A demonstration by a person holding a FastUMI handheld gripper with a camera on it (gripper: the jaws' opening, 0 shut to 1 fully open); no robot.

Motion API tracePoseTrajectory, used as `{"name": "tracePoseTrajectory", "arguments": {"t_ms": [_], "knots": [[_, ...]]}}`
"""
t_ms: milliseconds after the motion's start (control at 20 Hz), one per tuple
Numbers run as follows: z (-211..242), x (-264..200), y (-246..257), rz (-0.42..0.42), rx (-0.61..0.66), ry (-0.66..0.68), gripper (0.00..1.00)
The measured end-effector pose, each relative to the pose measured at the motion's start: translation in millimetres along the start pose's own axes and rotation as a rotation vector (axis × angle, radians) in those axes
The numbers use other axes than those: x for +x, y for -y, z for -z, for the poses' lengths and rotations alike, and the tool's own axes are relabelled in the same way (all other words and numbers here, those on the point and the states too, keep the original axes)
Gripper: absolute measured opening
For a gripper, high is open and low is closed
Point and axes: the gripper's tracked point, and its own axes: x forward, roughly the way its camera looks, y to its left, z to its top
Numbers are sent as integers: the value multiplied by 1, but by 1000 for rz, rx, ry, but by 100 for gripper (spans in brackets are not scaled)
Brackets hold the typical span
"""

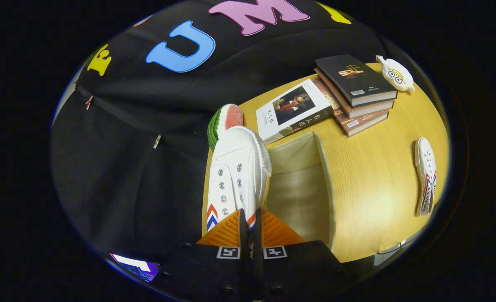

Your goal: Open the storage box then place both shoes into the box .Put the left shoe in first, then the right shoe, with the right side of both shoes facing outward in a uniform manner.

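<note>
Fingers of my hand-held gripper [250, 228] are pressed nearly together on the collar of the white shoe [237, 167], so I am holding it by the heel end with its toe pointing away from me, lifted clear of the desk [369, 176]. Taking the open storage box [302, 188] as my landmark, this shoe hangs just beside its near wall, slightly over the edge, not yet inside. To do this step well, I judge I should swing the shoe across until it sits fully above the cavity, keep the striped side turned the way the task asks, then lower it before easing my grip, since a pinch on soft canvas could let it twist. Past the box on its far side lies the second shoe [425, 176], flat on the desk, well apart. Beyond the box are a watermelon-slice toy [225, 119], a book [292, 110], stacked books [357, 90] and a small plush [395, 74].
</note>
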Motion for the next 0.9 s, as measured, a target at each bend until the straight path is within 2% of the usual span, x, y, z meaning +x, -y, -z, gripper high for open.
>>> {"name": "tracePoseTrajectory", "arguments": {"t_ms": [350,400,500,600,750,900], "knots": [[18,19,3,56,-10,-35,5],[19,20,-4,24,-6,-48,6],[19,11,-33,-41,13,-26,53],[11,4,-30,-36,-21,14,99],[-8,-19,-13,-10,-88,71,99],[-28,-47,26,40,-130,130,99]]}}
